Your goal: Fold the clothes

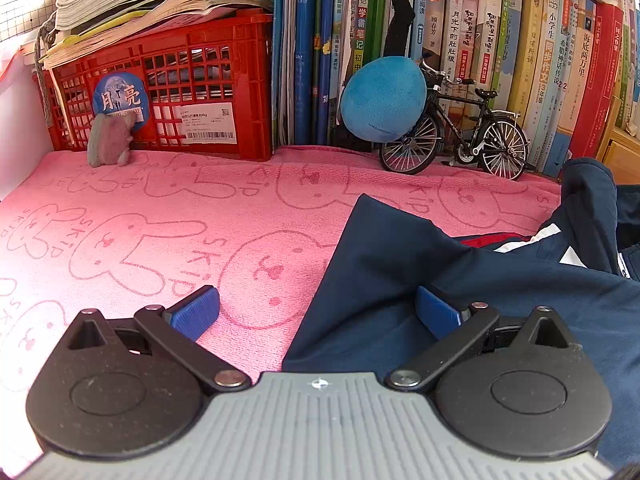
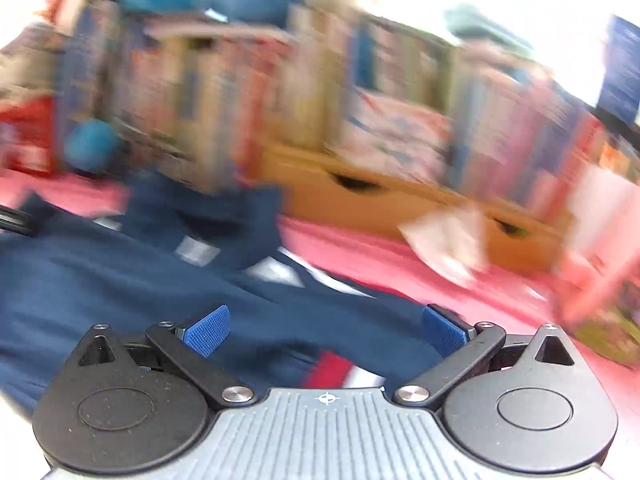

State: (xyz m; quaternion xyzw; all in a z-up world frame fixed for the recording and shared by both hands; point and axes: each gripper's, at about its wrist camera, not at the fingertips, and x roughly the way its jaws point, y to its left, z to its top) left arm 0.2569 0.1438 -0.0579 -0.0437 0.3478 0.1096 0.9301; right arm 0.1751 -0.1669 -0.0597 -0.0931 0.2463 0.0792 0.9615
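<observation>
While we hover over the jacket [image 1: 460,292]:
Left tongs [image 1: 316,312]: wide, empty.
Right tongs [image 2: 326,330]: wide, empty.

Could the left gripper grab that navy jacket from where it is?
Probably yes: the left gripper is open right above the navy jacket edge, with nothing lying between them.

Bright, even daylight fills both fisheye views, glare whitening the upper corners, edges bowed; the left wrist view is sharp, while heavy motion blur smears the right wrist view.
</observation>
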